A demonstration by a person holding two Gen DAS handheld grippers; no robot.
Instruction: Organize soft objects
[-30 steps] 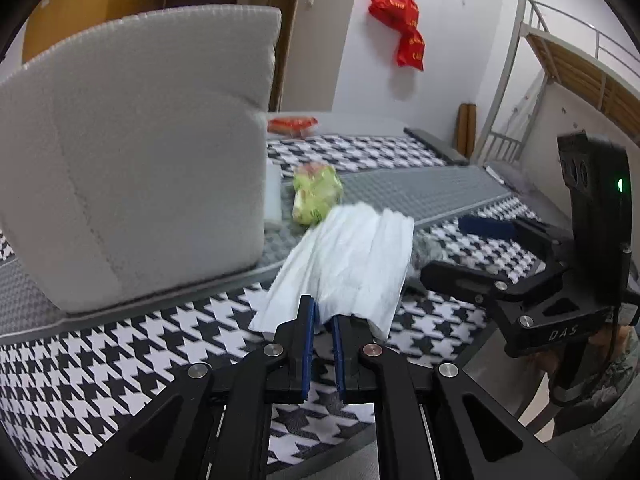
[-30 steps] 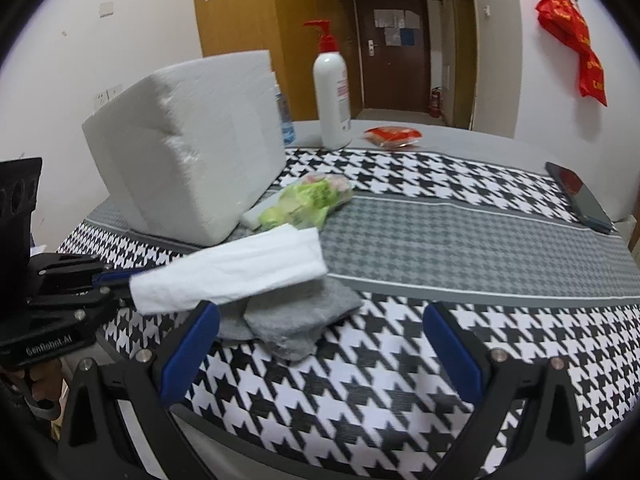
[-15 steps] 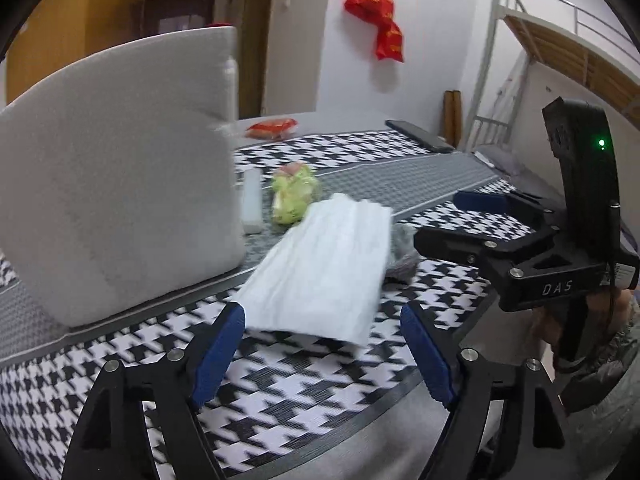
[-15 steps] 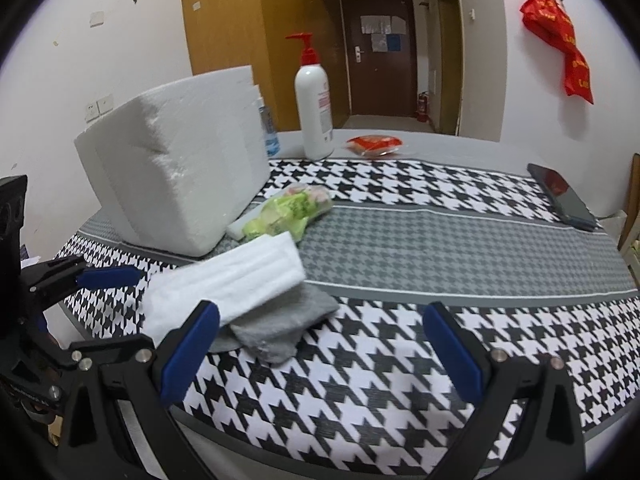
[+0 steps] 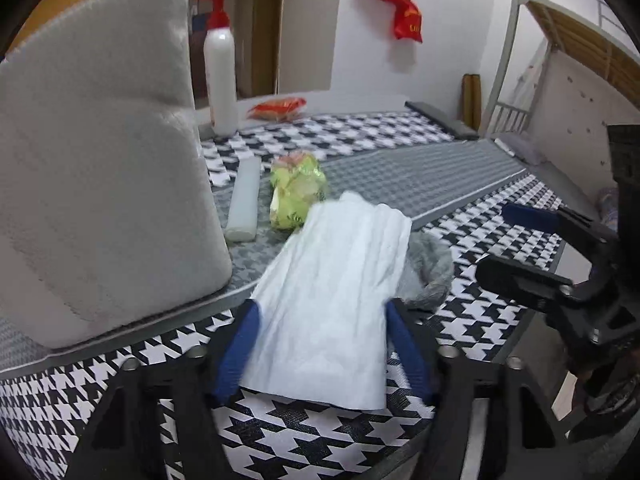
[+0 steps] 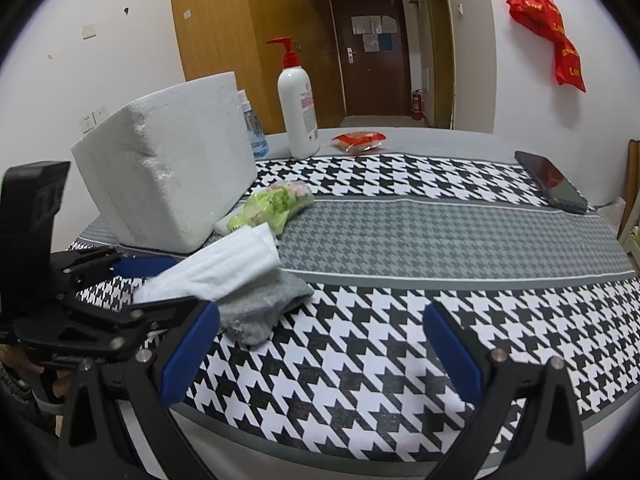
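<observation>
A folded white cloth [image 5: 332, 292] lies on the houndstooth table, its far end resting on a grey cloth [image 5: 430, 270]. My left gripper [image 5: 324, 344] is open, its blue fingers on either side of the white cloth's near end. In the right wrist view the white cloth [image 6: 224, 266] lies on the grey cloth [image 6: 260, 308], with the left gripper [image 6: 144, 284] at its left end. My right gripper [image 6: 320, 348] is open and empty above the table's front edge, right of the cloths.
A large white foam block [image 5: 100, 168] stands at the left. Behind the cloths lie a green snack bag [image 5: 296, 188] and a white tube [image 5: 244, 200]. A pump bottle [image 6: 298, 108], a red packet [image 6: 358, 140] and a phone [image 6: 554, 184] sit farther back.
My left gripper opened and let go of the white cloth, which now lies on the table. The gripper then moved forward so its fingers flank the cloth's near end.
</observation>
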